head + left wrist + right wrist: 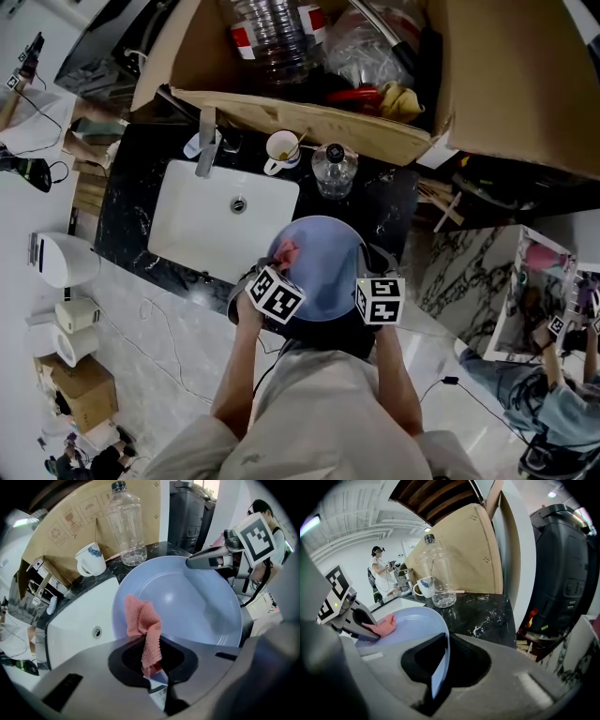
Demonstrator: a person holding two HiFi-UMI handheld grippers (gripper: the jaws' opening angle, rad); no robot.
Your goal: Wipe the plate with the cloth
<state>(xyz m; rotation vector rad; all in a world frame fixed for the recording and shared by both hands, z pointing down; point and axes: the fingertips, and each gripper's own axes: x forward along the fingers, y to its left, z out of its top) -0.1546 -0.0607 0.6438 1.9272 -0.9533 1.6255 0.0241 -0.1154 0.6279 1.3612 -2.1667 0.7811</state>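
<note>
left gripper [157, 679]: jaws gripping the pink cloth [142, 620], laying it on the plate's left part | right gripper [437, 670]: jaws clamping the blue plate [410, 623] by its rim, holding it over the desk's [384, 202] near edge beside the sink [206, 220] | progress: wiping probably only beginning; most of the plate is showing uncovered, and its cleanliness is too faint to judge

White mug [281, 150] and clear bottle [335, 172] stand beside the sink [197, 225].
</note>
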